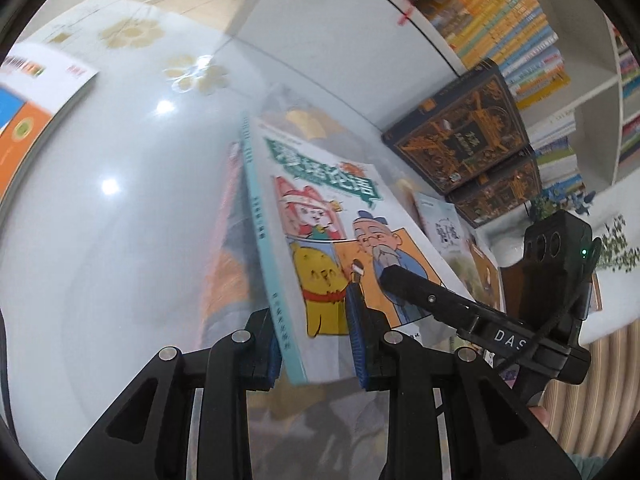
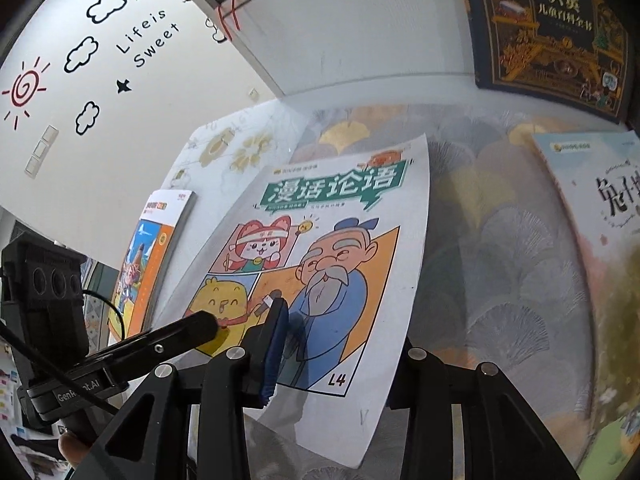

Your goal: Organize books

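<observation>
The left tongs [image 1: 316, 336] sit closest to the lens, their blue pads [image 1: 357, 332] closed on the spine edge of the cartoon book [image 1: 320, 216], which tilts up off the glossy white bench [image 1: 120, 220]. In the right wrist view the right tongs [image 2: 340, 344] straddle the same book's lower edge: one blue pad lies against the cover, the other finger is hidden behind the book, so whether they press on it cannot be told. The cover shows a bearded old man in blue and a yellow chick. An orange book [image 2: 154, 256] lies on the bench to the left, a pale book [image 2: 592, 200] to the right, and a dark ornate book [image 2: 556, 32] stands against the white shelf [image 1: 592, 92] behind.
</observation>
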{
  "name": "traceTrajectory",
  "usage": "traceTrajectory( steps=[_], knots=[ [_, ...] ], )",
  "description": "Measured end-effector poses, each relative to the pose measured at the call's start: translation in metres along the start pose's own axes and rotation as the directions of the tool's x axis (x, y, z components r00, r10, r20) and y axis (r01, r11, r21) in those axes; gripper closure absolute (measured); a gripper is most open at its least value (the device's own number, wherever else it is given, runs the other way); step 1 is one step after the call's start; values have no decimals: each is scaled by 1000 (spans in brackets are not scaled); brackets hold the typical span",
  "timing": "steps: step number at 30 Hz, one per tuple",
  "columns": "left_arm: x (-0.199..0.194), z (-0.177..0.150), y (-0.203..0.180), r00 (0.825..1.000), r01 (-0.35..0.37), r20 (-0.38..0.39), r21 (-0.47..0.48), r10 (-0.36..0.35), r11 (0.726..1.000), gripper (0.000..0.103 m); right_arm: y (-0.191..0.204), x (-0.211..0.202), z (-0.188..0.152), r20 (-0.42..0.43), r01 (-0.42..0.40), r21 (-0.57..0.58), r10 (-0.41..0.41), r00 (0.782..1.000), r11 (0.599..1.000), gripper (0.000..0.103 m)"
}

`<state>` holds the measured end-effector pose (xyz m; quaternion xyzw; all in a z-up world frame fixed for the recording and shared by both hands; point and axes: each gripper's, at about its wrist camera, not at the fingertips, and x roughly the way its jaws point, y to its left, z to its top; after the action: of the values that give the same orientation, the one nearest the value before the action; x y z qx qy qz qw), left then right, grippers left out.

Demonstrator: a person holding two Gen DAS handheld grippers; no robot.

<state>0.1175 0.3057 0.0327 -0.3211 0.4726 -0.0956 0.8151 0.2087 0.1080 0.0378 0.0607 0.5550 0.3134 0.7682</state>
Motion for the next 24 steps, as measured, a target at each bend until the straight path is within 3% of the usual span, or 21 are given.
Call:
traceTrajectory(
  steps=[2, 6, 10, 14, 17, 19, 21, 22, 24],
  knots=[
    [-3, -4, 2, 999, -35, 3, -4, 35, 999, 80, -1, 3, -2, -15, 7, 3, -6, 1000, 1000, 66],
    [-11, -15, -6, 985, -172, -3, 47, 173, 984, 79, -4, 7, -10, -49, 55, 6, -54, 997, 998, 66],
    [-26, -27, -25, 976, -219, 25, 107, 218, 970, 76, -13, -1, -28, -61, 81, 20, -80, 995, 996, 66],
    [-35, -37, -56, 956, -294, 65, 199, 287, 935, 73, -21, -34, -54, -36, 105, 26, -105, 994, 994, 66],
    [-39, -44, -81, 948, -318, 91, 258, 304, 912, 73, -24, -66, -73, 3, 136, 22, -136, 991, 990, 65],
    [-41, -49, -97, 946, -324, 104, 289, 307, 901, 70, -27, -91, -86, 38, 166, 19, -166, 985, 986, 60],
    [-43, -56, -113, 947, -322, 118, 319, 300, 891, 68, -30, -114, -100, 73, 197, 13, -197, 978, 980, 47],
    [-43, -60, -122, 948, -318, 121, 333, 294, 888, 67, -31, -127, -108, 98, 216, 6, -216, 971, 976, 47],
    [-45, -67, -134, 951, -309, 125, 351, 283, 884, 52, -32, -147, -123, 133, 248, -3, -246, 960, 969, 47]
  ],
)
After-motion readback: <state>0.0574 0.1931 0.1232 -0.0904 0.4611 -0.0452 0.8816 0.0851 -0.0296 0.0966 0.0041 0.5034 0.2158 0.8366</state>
